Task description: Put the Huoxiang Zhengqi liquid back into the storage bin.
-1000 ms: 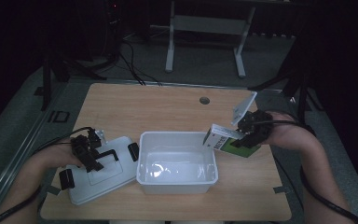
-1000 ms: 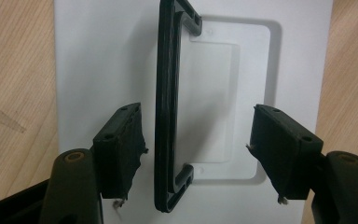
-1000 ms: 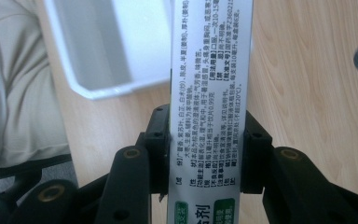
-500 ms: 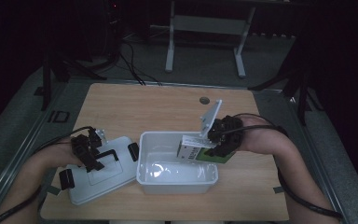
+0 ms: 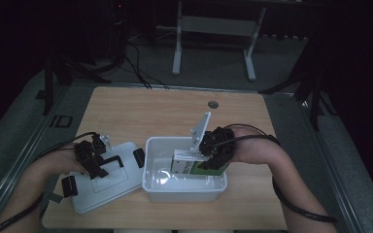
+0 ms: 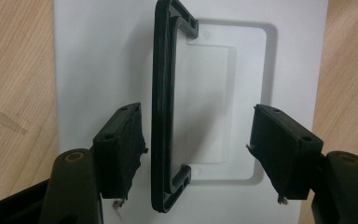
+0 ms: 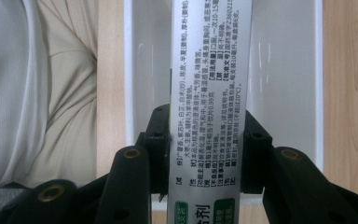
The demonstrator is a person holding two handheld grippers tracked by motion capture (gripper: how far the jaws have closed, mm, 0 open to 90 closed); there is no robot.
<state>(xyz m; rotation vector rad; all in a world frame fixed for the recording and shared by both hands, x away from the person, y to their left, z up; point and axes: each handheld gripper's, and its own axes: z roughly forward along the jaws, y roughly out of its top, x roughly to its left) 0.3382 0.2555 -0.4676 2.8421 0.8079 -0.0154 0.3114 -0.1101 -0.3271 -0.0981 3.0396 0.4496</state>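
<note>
My left gripper (image 5: 93,156) hovers spread over the white lid (image 5: 108,187), its jaws apart on either side of the black handle (image 6: 164,107), not pressing it. My right gripper (image 5: 212,153) clamps the medicine box (image 7: 209,93) over the white bin (image 5: 184,187).

Dim room, grey floor (image 5: 281,73), pale metal stand (image 5: 213,29) beyond the wooden table (image 5: 165,111), black cables (image 5: 136,63) trailing.

A white-and-green medicine box (image 5: 192,162) printed with Chinese text is hanging tilted over the open white plastic bin (image 5: 184,187) at the table's six o'clock edge, while the bin's lid (image 5: 108,182), black handle up, is lying flat at the bin's nine o'clock.
</note>
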